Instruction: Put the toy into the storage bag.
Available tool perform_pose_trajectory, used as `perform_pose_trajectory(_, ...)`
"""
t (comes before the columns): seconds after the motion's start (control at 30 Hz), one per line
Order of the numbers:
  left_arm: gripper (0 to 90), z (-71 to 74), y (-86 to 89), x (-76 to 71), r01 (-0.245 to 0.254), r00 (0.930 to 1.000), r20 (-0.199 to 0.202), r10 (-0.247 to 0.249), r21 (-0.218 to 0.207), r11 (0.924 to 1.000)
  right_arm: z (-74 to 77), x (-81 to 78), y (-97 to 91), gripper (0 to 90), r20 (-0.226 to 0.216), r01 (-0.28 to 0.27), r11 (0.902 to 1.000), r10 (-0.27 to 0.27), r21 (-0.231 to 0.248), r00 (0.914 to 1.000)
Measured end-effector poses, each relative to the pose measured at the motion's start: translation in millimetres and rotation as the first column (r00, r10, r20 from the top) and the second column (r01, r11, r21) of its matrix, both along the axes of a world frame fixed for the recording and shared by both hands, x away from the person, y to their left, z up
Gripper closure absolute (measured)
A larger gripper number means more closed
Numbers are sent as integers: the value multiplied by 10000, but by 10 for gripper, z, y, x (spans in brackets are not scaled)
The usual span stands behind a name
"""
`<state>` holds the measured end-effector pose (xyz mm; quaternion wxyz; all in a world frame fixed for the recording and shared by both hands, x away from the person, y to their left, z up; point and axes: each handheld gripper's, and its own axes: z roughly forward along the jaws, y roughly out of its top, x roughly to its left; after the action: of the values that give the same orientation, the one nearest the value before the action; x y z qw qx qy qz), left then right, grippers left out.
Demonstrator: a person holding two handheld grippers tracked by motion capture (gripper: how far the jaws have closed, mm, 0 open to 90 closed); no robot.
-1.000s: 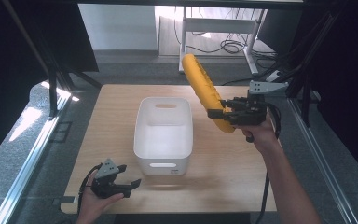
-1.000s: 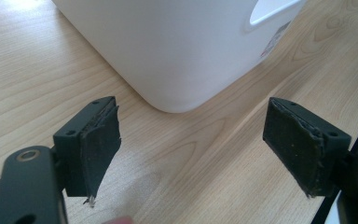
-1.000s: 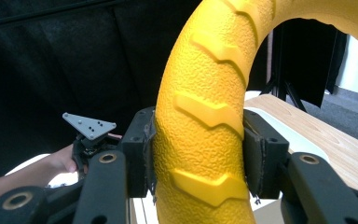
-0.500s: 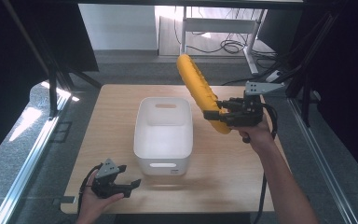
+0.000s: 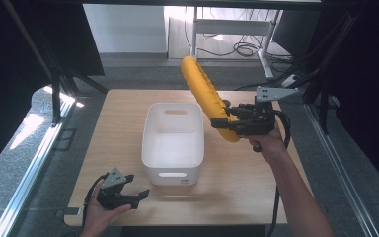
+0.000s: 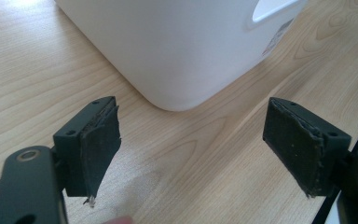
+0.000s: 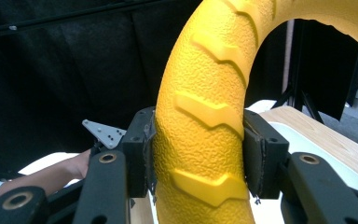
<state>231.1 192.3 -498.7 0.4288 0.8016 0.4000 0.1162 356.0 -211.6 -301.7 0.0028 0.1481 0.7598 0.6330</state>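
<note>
Above the table's right half, right gripper (image 5: 225, 124) pinches a yellow ring (image 5: 205, 96) by its lower end; the ring is off the table and slants up and away toward the far edge. In the right gripper view both pads press its flanks, and the ring (image 7: 205, 112) arcs up over the top; pebbled surface, raised chevron treads like a tyre. No brand or lettering readable on it

White bin (image 5: 173, 140) sits mid-table, long side running front to back, a handle slot at each end. Ring's low end is just right of the bin's rim, not touching it as far as I can tell

Left gripper (image 5: 131, 196) is low at the near-left corner of the table (image 5: 256, 182), jaws spread, nothing between them. The left gripper view shows its pads wide apart over bare wood, the bin's rounded corner (image 6: 177, 51) just ahead. A small sticker (image 6: 279, 32) sits below the handle slot there; print too small to read

No other writing visible on table or rig
</note>
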Motion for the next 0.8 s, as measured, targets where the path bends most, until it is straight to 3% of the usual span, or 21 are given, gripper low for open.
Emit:
perform_pose_trajectory(0.27, 190, 3, -10, -2, 36, 10000, 12, -36, 19, 10000, 70, -83, 100, 521, 220, -322, 9995, 321, 67, 9992)
perform_pose_trajectory(0.8, 190, 2, -11, 0, 55, 10000, 7, -55, 19, 10000, 96, -172, 296, 521, 263, -960, 9953, 956, 154, 9951)
